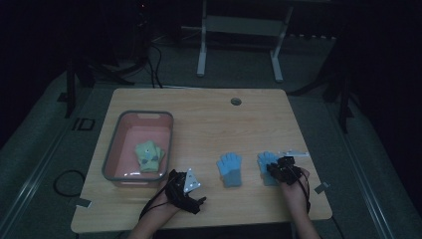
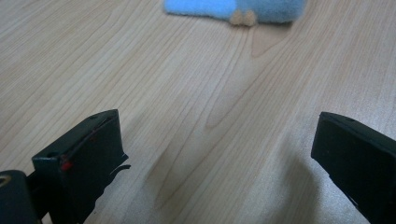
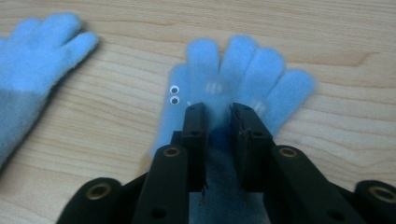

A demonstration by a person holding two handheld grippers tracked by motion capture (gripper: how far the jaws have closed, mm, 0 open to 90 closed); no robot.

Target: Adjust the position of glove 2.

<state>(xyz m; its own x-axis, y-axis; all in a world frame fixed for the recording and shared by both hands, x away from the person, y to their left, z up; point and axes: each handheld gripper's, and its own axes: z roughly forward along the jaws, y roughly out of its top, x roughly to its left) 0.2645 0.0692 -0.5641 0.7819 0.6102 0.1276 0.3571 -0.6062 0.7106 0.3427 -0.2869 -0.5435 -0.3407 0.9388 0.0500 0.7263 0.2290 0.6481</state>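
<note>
now from the high view, a wooden table (image 1: pixel 209 124) with a grey-rimmed pink basin (image 1: pixel 113 149) at its left, and a pale green glove (image 1: pixel 150 156) lying inside it. two blue gloves lie on the tabletop: the middle blue glove (image 1: pixel 230 169) sits free between the two hands, fingers pointing away from the person, and the right blue glove (image 1: pixel 266 167) lies just beside it, partly under the right gripper (image 1: pixel 278 168). the left gripper (image 1: pixel 191 191) rests near the table's front edge, beside the basin's near corner, apart from the middle glove. from up here you cannot tell how either set of jaws stands.

over to the left gripper view: the left gripper (image 2: pixel 219 154) has its jaws spread wide, bare wood grain between them. the middle blue glove (image 2: pixel 233 8) peeks in at the top edge, well ahead of the jaws, with a small tan bit at its edge.

and the right gripper view: the right gripper (image 3: pixel 219 116) has its jaws drawn close together, pinching a fold of the right blue glove (image 3: pixel 247 74) around the palm, the fabric bunched darker between them. this close view gives what the high one could not: two small googly eyes (image 3: pixel 174 94) on the glove's thumb side, and pale marks on its fingers. the middle blue glove (image 3: pixel 32 70) lies off to the left, apart.
</note>
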